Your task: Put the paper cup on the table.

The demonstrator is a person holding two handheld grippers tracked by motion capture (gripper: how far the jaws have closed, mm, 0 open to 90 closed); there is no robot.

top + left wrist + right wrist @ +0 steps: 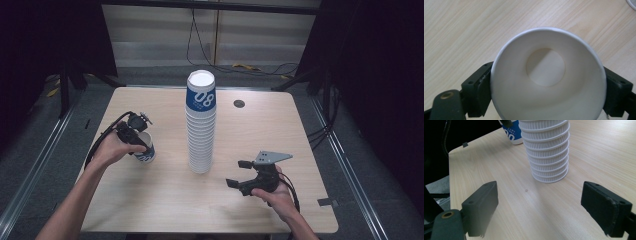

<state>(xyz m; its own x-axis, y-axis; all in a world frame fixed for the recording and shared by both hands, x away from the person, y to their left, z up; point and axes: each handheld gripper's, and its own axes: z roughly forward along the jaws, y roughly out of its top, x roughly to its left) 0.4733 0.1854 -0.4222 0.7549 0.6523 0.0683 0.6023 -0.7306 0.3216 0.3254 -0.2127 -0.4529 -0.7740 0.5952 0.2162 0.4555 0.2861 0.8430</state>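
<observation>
To the left of the stack (201,125), the left gripper (134,131) pinches a single cup (145,150) by its rim; in the left gripper view both jaws press on the outside of the cup (547,75), which stands upright on the table (150,195) with its mouth up. The stack is in the middle, rims down. To the right of the stack and nearer to the person, the right gripper (240,174) is just above the table, its jaws spread wide with nothing between them, pointing toward the foot of the stack (547,150).

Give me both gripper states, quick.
Left gripper: closed on the single paper cup.
Right gripper: open, holding nothing, short of the cup stack.
</observation>
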